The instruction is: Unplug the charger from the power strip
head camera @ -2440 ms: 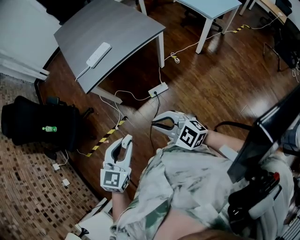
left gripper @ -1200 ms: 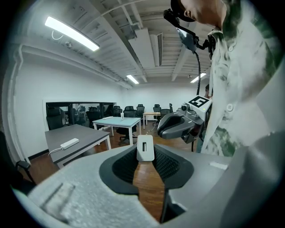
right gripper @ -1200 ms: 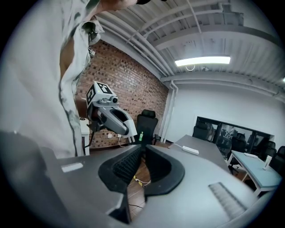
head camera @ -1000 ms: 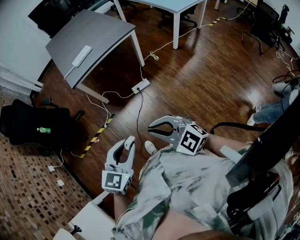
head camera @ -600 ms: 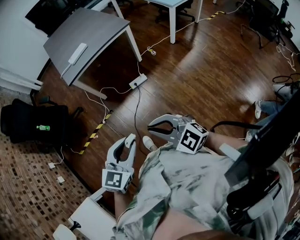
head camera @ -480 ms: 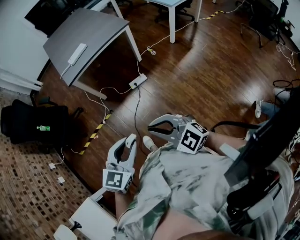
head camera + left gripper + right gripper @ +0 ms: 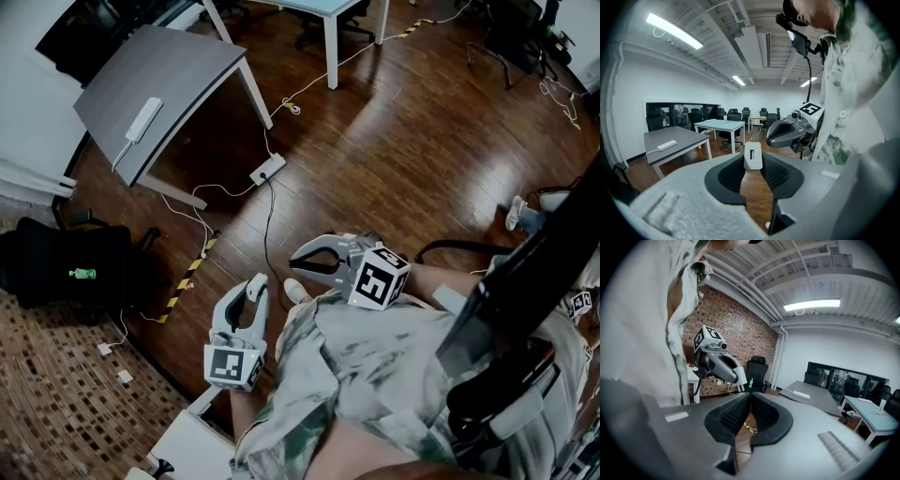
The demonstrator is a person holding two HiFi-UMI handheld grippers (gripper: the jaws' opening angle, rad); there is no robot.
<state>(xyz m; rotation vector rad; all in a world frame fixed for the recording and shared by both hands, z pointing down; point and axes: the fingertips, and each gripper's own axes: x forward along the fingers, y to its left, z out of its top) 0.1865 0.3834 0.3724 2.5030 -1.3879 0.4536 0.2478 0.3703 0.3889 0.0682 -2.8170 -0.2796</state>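
Gripping a small white rectangular charger block with a dark slot (image 7: 753, 156) between its fingertips, the left gripper (image 7: 256, 281) is pointing forward and slightly down over the wooden floor (image 7: 394, 141). The right gripper (image 7: 749, 398) is hovering just to its right, its jaws resting together on nothing. A short white power strip (image 7: 267, 170) is lying on the floor well ahead of both grippers, a black cable (image 7: 265, 220) running from it. Farther ahead and left, a long white power strip (image 7: 137, 120) is lying on the grey surface (image 7: 187, 66).
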